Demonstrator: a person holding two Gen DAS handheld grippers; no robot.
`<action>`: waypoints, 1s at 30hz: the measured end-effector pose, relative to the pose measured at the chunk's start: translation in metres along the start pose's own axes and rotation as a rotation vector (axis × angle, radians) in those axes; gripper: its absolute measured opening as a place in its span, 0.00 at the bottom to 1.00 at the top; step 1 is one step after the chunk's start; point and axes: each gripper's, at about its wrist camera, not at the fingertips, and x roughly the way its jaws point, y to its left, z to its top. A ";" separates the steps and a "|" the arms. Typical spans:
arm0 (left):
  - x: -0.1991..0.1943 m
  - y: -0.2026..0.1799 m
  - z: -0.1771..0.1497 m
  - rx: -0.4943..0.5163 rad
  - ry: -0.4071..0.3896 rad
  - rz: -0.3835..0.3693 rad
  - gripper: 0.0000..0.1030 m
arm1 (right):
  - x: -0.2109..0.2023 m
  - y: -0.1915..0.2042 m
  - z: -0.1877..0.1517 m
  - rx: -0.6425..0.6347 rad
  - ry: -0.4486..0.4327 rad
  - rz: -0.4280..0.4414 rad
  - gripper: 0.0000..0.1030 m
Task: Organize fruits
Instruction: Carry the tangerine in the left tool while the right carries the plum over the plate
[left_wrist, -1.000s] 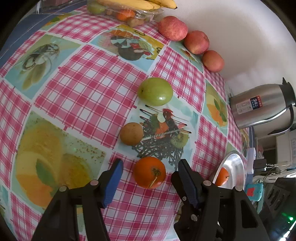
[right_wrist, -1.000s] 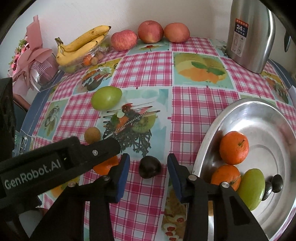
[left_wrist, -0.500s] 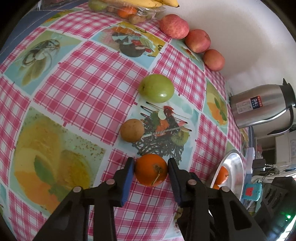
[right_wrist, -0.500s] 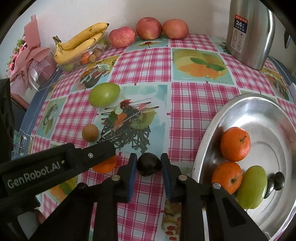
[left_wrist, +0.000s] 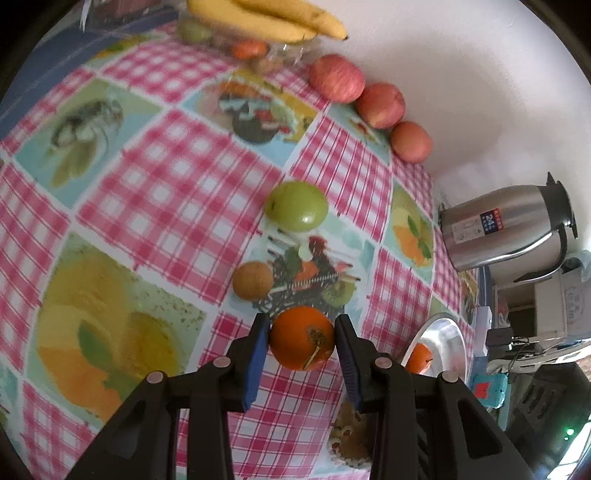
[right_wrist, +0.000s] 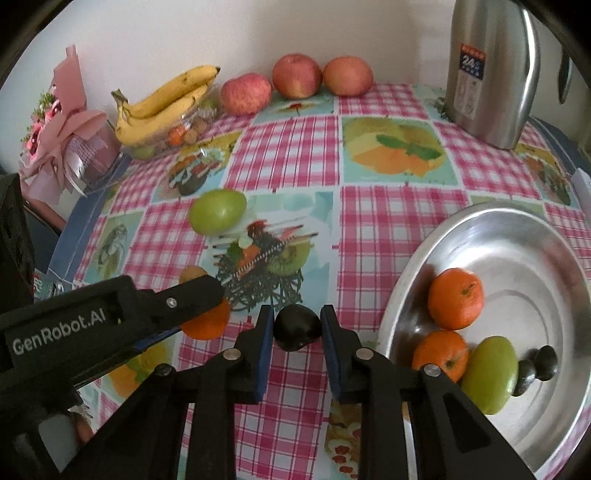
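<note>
Checked pink worktop (right_wrist: 295, 155) against a pale wall, fruit scattered over it. Left gripper (left_wrist: 301, 338) has just been closing and now clamps an orange (left_wrist: 302, 338), pads pressed on both its sides, stem scar facing the camera; round, glossy, no long axis to speak of. Right gripper (right_wrist: 297, 328) grasps a small dark fruit (right_wrist: 297, 328), near-black, smooth, roughly round, pads touching both flanks. Both fruits look barely off the cloth or resting on it, cannot tell which. Metal tray (right_wrist: 436, 251) lies to the right of the right gripper, near; it already holds two oranges, a green fruit and small dark ones. Right hand is nearer the tray, so the dark fruit likely goes first; the left must cross further rightward. Green fruit (right_wrist: 218, 211) and a small brown one (left_wrist: 253, 280) wait beyond the left gripper.
</note>
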 end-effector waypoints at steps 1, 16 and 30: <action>-0.003 -0.002 0.001 0.005 -0.010 -0.002 0.38 | -0.005 0.000 0.002 0.004 -0.012 -0.003 0.26; -0.035 -0.017 0.004 0.029 -0.090 -0.010 0.38 | -0.040 -0.013 0.006 0.033 -0.064 -0.069 0.26; -0.032 -0.049 -0.008 0.121 -0.078 -0.014 0.38 | -0.057 -0.055 0.007 0.125 -0.093 -0.165 0.26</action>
